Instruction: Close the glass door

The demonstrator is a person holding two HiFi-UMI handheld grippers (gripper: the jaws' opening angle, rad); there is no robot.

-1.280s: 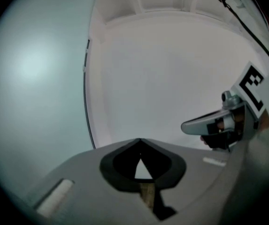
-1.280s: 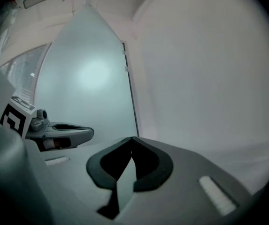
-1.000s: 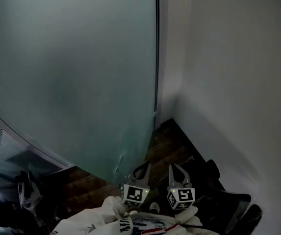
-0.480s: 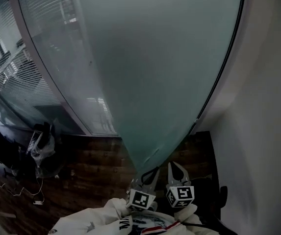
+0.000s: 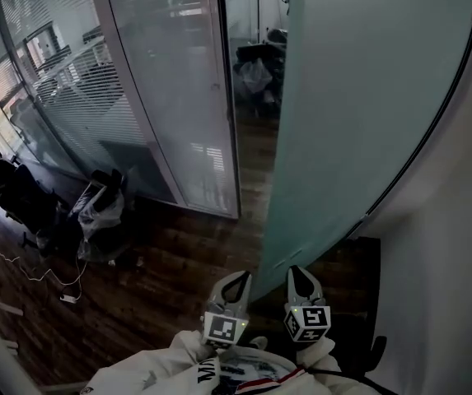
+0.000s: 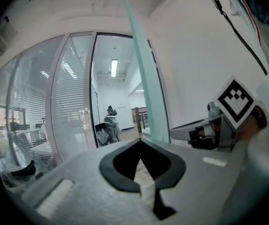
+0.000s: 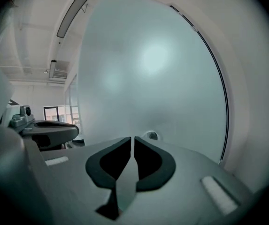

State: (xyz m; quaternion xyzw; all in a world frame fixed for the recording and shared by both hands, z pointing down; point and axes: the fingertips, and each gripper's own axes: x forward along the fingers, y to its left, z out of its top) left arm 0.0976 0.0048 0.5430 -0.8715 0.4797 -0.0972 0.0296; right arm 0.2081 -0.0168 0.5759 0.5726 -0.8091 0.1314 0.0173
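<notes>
The frosted glass door [image 5: 367, 97] stands open along the white wall, its free edge running down the middle of the head view. In the left gripper view the door [image 6: 142, 78] shows edge-on as a thin green strip just right of the jaws. My left gripper [image 5: 237, 285] is shut and empty, low and left of the door's edge. My right gripper [image 5: 301, 280] is shut beside it, in front of the door's face. In the right gripper view the frosted door [image 7: 148, 78] fills the picture beyond the right gripper [image 7: 132, 138], with a small round fitting [image 7: 151, 135] just past the tips.
A glass partition with blinds [image 5: 137, 81] runs along the left. Office chairs [image 5: 17, 200], a bag [image 5: 100, 216] and cables [image 5: 54, 278] lie on the dark wooden floor [image 5: 178, 253]. White wall [image 5: 458, 245] on the right, a black chair [image 5: 371, 348] below it.
The view has swung left: the door's frosted face filled the picture before, now its free edge, the doorway and the partition show. Both grippers stay side by side and shut.
</notes>
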